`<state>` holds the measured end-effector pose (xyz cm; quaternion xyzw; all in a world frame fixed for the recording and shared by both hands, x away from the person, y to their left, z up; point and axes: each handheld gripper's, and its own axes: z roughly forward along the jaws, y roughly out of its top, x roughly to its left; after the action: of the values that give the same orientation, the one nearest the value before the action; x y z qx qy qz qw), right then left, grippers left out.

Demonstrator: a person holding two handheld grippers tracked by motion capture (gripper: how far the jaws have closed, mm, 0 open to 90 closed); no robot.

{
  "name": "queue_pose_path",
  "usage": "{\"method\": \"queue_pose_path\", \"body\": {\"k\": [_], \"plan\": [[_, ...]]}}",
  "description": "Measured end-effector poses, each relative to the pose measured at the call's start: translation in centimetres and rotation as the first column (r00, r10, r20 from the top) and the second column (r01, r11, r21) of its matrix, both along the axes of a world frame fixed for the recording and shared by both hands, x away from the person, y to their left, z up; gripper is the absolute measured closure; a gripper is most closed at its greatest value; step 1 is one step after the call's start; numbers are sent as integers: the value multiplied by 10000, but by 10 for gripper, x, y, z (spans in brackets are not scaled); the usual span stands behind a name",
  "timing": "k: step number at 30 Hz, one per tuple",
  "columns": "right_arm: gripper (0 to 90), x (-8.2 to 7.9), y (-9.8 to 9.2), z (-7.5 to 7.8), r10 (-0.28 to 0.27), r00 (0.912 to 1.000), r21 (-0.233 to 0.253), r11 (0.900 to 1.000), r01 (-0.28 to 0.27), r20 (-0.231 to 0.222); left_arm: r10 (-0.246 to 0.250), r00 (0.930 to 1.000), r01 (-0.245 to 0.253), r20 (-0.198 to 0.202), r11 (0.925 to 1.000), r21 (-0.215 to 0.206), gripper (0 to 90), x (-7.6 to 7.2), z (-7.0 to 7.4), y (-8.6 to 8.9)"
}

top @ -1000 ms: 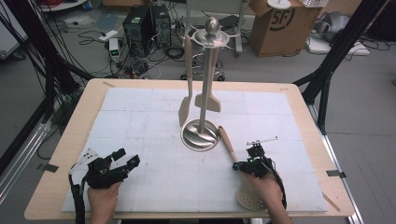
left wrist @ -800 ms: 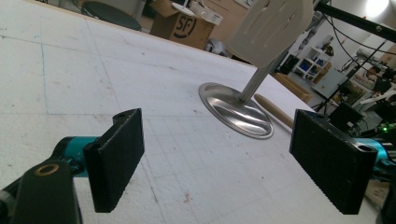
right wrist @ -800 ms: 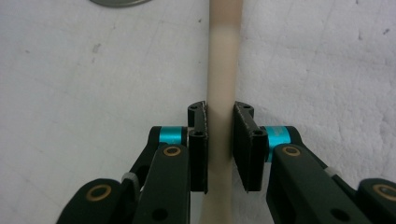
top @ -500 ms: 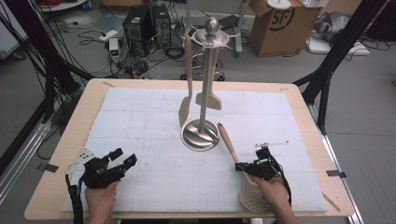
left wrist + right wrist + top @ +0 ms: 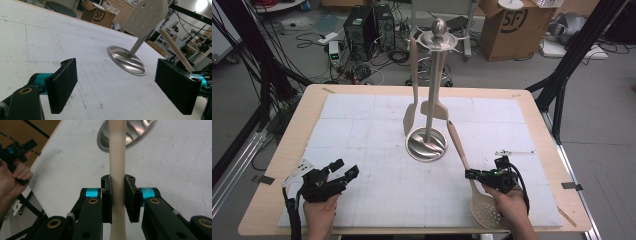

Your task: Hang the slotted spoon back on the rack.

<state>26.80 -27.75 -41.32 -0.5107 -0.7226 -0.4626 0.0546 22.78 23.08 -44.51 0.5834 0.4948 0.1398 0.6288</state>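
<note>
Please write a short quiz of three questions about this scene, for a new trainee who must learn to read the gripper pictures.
1. True or false: the left gripper is shut on a utensil.
2. Which thing does the right gripper clamp? A) the stand's pole B) the handle of the slotted spoon C) a cable
3. Fill in: two spatulas hang from the ___ in the middle of the table.

Key
1. False: its jaws stand wide apart, with nothing between them.
2. B: the jaws press on both sides of the beige handle.
3. Stand: a metal pole on a round base.
</note>
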Motion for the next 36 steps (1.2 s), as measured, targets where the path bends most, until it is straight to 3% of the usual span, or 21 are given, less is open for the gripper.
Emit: {"method": "queue_pose_path", "body": {"k": [8, 16, 23, 31, 36], "plan": [[791, -6, 4, 29, -197, 9937, 915, 9958, 96, 1101, 23, 10000, -23, -9, 10000, -35, 187, 0, 0, 0], [790, -15, 15, 54, -287, 9712, 1416, 9899, -51, 2363, 7, 10000, -7, -7, 10000, -33, 188, 0, 0, 0], [790, -18, 18, 76, -580, 9349, 1946, 9808, -121, 3502, -8, 10000, 8, -22, 10000, -23, 188, 0, 0, 0], [790, -18, 25, 95, -719, 8831, 2403, 9695, -472, 4637, -20, 10000, 20, -6, 10000, -21, 188, 1, 0, 0], [790, -16, 32, 106, -836, 8627, 2574, 9647, -553, 4988, 10, 10000, -10, 34, 10000, -44, 188, 1, 0, 1]]}}
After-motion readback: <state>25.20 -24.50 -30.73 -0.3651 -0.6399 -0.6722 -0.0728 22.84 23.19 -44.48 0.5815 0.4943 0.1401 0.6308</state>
